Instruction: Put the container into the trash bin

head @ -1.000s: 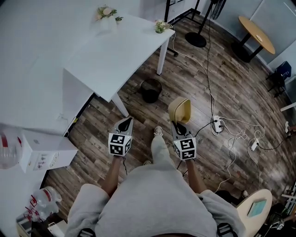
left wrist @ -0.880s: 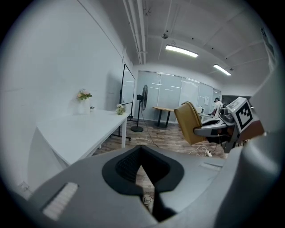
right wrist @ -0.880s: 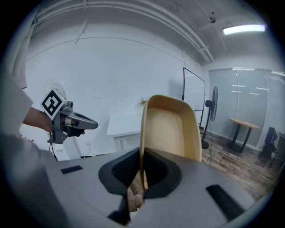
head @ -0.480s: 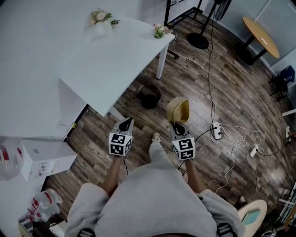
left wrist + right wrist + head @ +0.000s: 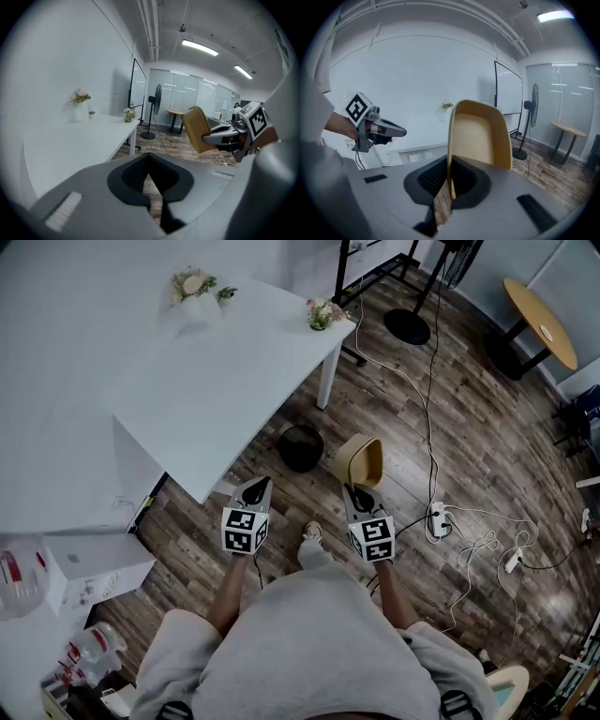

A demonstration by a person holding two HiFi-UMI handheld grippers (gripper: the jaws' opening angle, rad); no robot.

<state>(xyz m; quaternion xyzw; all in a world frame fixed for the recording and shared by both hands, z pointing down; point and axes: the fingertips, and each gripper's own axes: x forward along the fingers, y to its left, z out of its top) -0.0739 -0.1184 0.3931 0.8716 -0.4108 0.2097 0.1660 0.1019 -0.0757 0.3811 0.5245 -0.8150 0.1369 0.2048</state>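
Wood floor [image 5: 469,427], white table [image 5: 234,371], dark bin [image 5: 301,447], R gripper [image 5: 356,491] clamps container [image 5: 362,460], L gripper [image 5: 254,485] closed.

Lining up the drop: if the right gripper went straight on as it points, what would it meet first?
Probably the wood floor beside the trash bin, not the bin. The right gripper, shut on the tan container, aims past it; depth is unclear.

Head view overhead, gripper views sharing container [image 5: 364,461]
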